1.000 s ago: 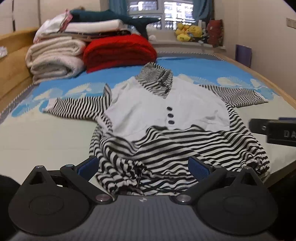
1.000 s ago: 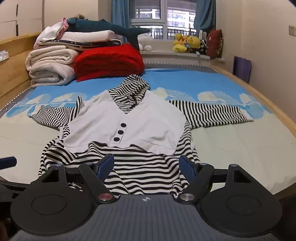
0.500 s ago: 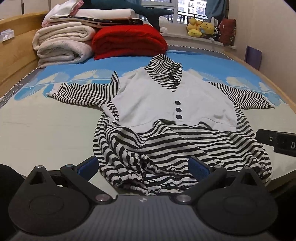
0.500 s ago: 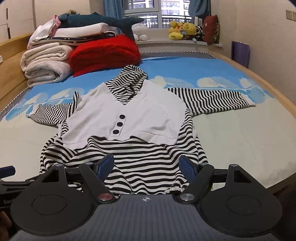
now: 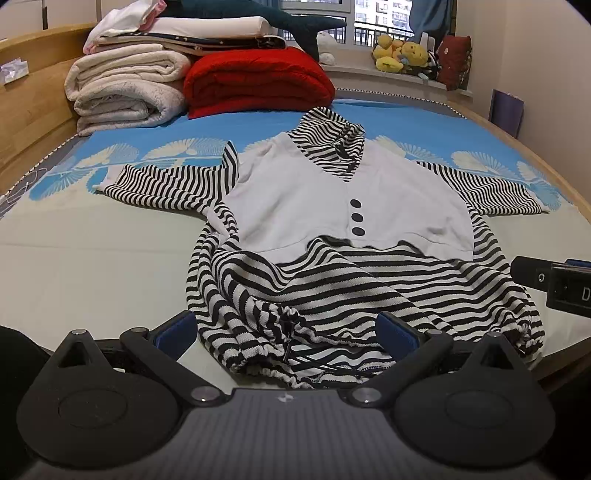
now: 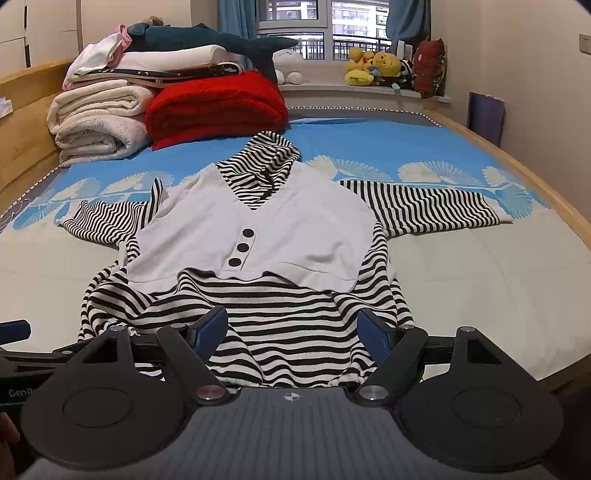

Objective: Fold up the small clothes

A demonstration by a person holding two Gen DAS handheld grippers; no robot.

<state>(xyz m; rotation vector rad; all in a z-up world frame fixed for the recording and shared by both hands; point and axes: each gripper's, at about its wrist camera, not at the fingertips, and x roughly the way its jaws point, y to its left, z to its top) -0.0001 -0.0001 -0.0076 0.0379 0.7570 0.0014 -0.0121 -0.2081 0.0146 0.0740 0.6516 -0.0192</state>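
On the bed (image 5: 92,266) a striped top (image 5: 347,206) lay spread flat, sleeves out; the left gripper (image 5: 286,330) and right gripper (image 6: 293,334) hovered at its hem, fingers apart, holding nothing.

A home bedroom: a wooden-framed bed (image 6: 517,147) with folded blankets (image 6: 99,122), stuffed toys (image 6: 373,66) on the windowsill, blue curtains (image 6: 236,18).

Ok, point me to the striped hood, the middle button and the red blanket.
striped hood (image 6: 266,162): right wrist view, on its front folds.
middle button (image 6: 242,247): right wrist view, button centre.
red blanket (image 5: 255,81): left wrist view, its folded front face.
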